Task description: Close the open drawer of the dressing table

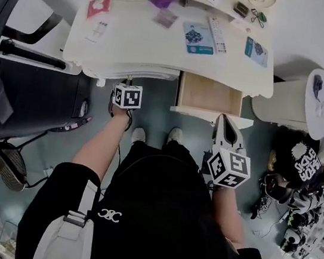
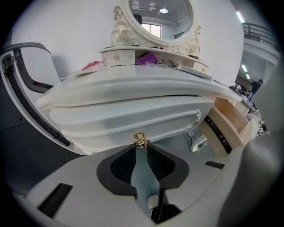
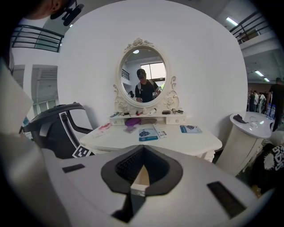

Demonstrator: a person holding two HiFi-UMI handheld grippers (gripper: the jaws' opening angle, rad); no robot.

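open drawer point(image 1: 209, 94) at dressing table point(image 1: 145, 40) right front, right gripper point(image 1: 227, 125) closed, empty, over drawer front; left gripper point(image 2: 140, 147) pinching table's left gold knob point(image 2: 140, 140)

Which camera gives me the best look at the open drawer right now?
The head view: it looks straight down into the open drawer, showing its wooden inside and pulled-out front. The left gripper view catches it only side-on at its right edge. The right gripper view shows just a sliver between its jaws.
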